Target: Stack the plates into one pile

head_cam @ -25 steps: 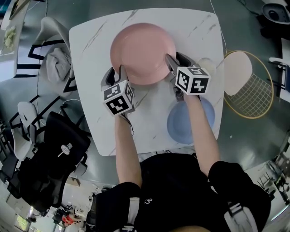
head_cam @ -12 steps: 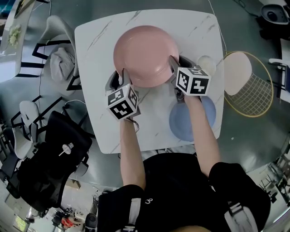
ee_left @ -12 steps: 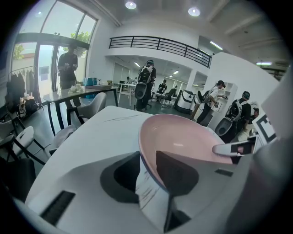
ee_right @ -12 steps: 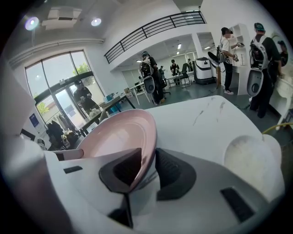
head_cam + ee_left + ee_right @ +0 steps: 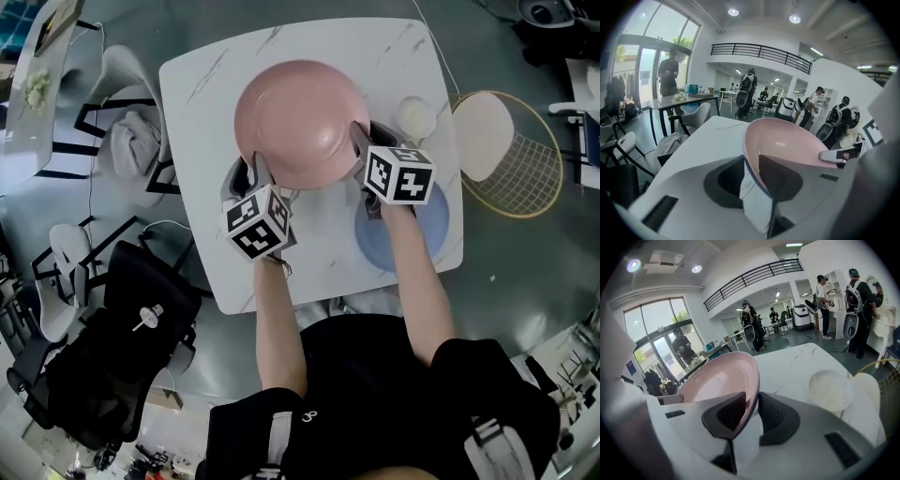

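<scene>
The left gripper (image 5: pixel 251 171) and right gripper (image 5: pixel 362 142) have just been closing on opposite rims of the pink plate (image 5: pixel 300 117) — both now clamp it — over the marble table (image 5: pixel 202 89), beside the blue plate (image 5: pixel 433 225).

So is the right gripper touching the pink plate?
Touching. The right gripper view shows the right gripper pinching the pink plate by its rim, one pad on each face; its jaws have just been closing.
</scene>
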The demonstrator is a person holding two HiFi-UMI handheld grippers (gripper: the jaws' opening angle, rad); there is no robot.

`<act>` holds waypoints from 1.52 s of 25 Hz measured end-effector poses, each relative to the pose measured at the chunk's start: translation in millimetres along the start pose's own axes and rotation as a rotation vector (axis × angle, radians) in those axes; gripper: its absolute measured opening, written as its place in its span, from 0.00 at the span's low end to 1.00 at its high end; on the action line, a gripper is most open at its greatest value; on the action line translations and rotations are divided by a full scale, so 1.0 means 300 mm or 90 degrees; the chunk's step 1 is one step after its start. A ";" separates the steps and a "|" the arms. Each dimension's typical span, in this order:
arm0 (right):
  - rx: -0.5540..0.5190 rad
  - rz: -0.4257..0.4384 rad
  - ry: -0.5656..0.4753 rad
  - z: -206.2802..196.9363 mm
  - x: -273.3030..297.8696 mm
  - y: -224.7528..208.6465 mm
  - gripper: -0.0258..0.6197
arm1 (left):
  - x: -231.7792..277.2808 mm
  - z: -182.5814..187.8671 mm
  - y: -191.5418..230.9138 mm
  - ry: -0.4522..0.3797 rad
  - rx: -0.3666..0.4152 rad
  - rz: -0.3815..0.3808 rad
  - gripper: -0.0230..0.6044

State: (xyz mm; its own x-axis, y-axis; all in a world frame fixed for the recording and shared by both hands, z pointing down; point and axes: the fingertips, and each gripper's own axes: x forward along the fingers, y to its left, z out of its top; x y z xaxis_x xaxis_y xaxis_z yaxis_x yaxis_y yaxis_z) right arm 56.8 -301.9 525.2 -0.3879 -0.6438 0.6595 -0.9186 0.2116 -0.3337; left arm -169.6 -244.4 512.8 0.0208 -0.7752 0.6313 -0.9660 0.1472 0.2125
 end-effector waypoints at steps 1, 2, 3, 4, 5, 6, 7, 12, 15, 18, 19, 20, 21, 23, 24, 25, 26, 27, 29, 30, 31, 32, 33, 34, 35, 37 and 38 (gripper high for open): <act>0.003 -0.003 -0.004 -0.007 -0.020 0.002 0.18 | -0.017 -0.003 -0.004 -0.002 0.002 -0.004 0.22; 0.006 -0.007 -0.010 -0.014 -0.041 0.004 0.18 | -0.032 -0.006 -0.008 -0.004 0.005 -0.009 0.22; 0.009 -0.011 -0.017 -0.021 -0.062 0.004 0.18 | -0.045 -0.007 -0.013 -0.007 0.009 -0.016 0.22; 0.014 -0.015 -0.026 -0.029 -0.083 0.004 0.18 | -0.058 -0.008 -0.018 -0.011 0.015 -0.023 0.22; 0.019 -0.020 -0.035 -0.038 -0.105 0.003 0.18 | -0.070 -0.010 -0.025 -0.014 0.022 -0.031 0.22; 0.026 -0.027 -0.042 -0.051 -0.128 0.000 0.18 | -0.083 -0.015 -0.033 -0.016 0.029 -0.039 0.22; 0.033 -0.033 -0.049 -0.066 -0.153 -0.004 0.18 | -0.096 -0.024 -0.041 -0.015 0.037 -0.047 0.22; 0.072 -0.072 -0.074 -0.144 -0.279 -0.042 0.18 | -0.156 -0.068 -0.101 -0.004 0.074 -0.090 0.22; 0.100 -0.100 -0.090 -0.193 -0.364 -0.082 0.17 | -0.189 -0.093 -0.162 0.001 0.098 -0.123 0.22; 0.131 -0.132 -0.107 -0.251 -0.444 -0.126 0.17 | -0.211 -0.124 -0.225 0.007 0.123 -0.159 0.22; 0.141 -0.142 -0.110 -0.275 -0.471 -0.144 0.17 | -0.218 -0.141 -0.248 0.012 0.132 -0.170 0.22; 0.152 -0.152 -0.114 -0.300 -0.497 -0.164 0.18 | -0.223 -0.159 -0.272 0.017 0.141 -0.182 0.22; 0.163 -0.163 -0.118 -0.324 -0.523 -0.185 0.18 | -0.227 -0.178 -0.299 0.022 0.150 -0.194 0.22; 0.182 -0.186 -0.126 -0.368 -0.573 -0.227 0.18 | -0.231 -0.213 -0.352 0.032 0.170 -0.218 0.22; 0.191 -0.197 -0.129 -0.390 -0.596 -0.247 0.18 | -0.234 -0.231 -0.378 0.037 0.179 -0.228 0.22; 0.199 -0.207 -0.131 -0.412 -0.619 -0.267 0.18 | -0.237 -0.251 -0.402 0.042 0.188 -0.237 0.22; 0.208 -0.217 -0.132 -0.434 -0.641 -0.287 0.18 | -0.240 -0.270 -0.427 0.047 0.195 -0.247 0.22; 0.217 -0.228 -0.132 -0.458 -0.662 -0.307 0.18 | -0.243 -0.290 -0.452 0.051 0.201 -0.257 0.22; 0.235 -0.249 -0.131 -0.503 -0.703 -0.345 0.18 | -0.248 -0.329 -0.500 0.063 0.210 -0.276 0.22; 0.242 -0.258 -0.130 -0.524 -0.721 -0.363 0.18 | -0.250 -0.349 -0.522 0.069 0.216 -0.283 0.22; 0.246 -0.264 -0.129 -0.541 -0.737 -0.381 0.18 | -0.251 -0.368 -0.542 0.076 0.221 -0.290 0.22; 0.250 -0.270 -0.128 -0.555 -0.751 -0.398 0.18 | -0.251 -0.387 -0.560 0.082 0.226 -0.295 0.22; 0.254 -0.275 -0.127 -0.568 -0.763 -0.413 0.18 | -0.251 -0.405 -0.576 0.089 0.230 -0.300 0.22; 0.258 -0.280 -0.126 -0.581 -0.773 -0.425 0.18 | -0.251 -0.423 -0.588 0.095 0.235 -0.303 0.22; 0.262 -0.284 -0.124 -0.596 -0.782 -0.434 0.18 | -0.251 -0.440 -0.597 0.101 0.240 -0.305 0.23; 0.267 -0.290 -0.119 -0.626 -0.793 -0.447 0.18 | -0.251 -0.470 -0.607 0.112 0.251 -0.308 0.23; 0.268 -0.292 -0.116 -0.639 -0.796 -0.453 0.18 | -0.250 -0.482 -0.611 0.116 0.254 -0.310 0.23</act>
State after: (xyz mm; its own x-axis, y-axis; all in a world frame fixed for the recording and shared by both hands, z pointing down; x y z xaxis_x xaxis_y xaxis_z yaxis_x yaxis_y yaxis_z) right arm 259.9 -36.0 542.3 0.0902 -0.7222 0.6858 -0.8654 -0.3976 -0.3049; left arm 43.3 -124.4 534.3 0.4889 -0.5738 0.6571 -0.8560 -0.4606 0.2346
